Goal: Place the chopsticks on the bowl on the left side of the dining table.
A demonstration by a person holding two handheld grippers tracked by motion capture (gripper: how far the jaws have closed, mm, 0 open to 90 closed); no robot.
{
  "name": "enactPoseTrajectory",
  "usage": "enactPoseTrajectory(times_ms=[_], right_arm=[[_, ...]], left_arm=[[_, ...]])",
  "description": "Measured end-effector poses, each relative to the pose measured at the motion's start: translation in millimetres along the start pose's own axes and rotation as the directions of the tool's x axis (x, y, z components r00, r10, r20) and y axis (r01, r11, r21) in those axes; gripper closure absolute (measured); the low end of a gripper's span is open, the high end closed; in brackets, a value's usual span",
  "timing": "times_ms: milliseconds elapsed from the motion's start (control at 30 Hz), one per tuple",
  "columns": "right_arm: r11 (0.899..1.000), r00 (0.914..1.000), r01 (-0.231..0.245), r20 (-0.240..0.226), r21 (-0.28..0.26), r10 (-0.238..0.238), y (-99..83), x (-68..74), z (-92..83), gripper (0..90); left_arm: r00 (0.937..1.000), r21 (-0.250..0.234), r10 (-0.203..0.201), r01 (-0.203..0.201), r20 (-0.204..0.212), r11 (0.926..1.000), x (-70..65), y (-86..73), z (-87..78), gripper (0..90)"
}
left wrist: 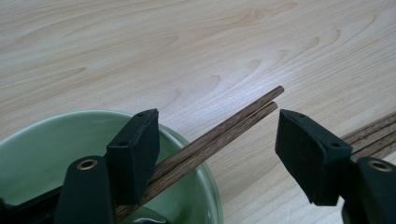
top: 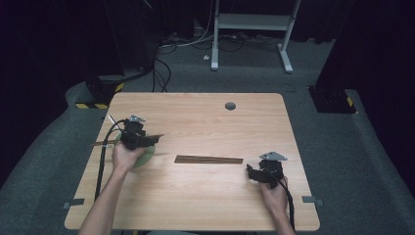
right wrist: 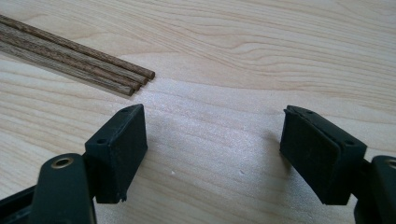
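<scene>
Your table (top: 205, 196) is pale wood, on grey carpet (top: 342, 147) in a dark room. Two sticks (left wrist: 219, 135) already lie across the green bowl (left wrist: 42, 144), between your left gripper's (left wrist: 215, 154) spread jaws. More sticks (top: 209, 159) wait mid-table; your right gripper (right wrist: 212, 154) gapes empty beside them.
</scene>
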State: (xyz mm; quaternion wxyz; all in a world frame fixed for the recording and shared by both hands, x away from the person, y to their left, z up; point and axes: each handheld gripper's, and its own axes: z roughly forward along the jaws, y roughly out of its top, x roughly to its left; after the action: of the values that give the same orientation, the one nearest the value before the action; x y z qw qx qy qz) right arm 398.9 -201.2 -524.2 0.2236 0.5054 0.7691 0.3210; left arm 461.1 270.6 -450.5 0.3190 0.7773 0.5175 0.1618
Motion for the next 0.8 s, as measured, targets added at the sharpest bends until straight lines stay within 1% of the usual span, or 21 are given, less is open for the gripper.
enactPoseTrajectory(times_ms=[400,667,800], right_arm=[[1.000,1.0000,0.000,0.000,0.000,0.000,0.0,0.0,0.0,22.4],[1.000,1.0000,-0.001,0.000,0.000,0.001,0.1,0.1,0.1,22.4],[1.000,1.0000,-0.001,0.000,0.000,0.001,0.1,0.2,0.1,22.5]], left_arm=[[1.0000,-0.006,0.004,-0.004,0.000,1.0000,-1.5,-8.0,-3.5,30.9],[0.9998,-0.015,-0.003,0.004,0.017,0.9999,-2.2,-12.9,-7.8,30.7],[0.9998,-0.018,-0.002,0.002,0.018,0.9998,-2.6,-14.2,-8.8,30.4]])
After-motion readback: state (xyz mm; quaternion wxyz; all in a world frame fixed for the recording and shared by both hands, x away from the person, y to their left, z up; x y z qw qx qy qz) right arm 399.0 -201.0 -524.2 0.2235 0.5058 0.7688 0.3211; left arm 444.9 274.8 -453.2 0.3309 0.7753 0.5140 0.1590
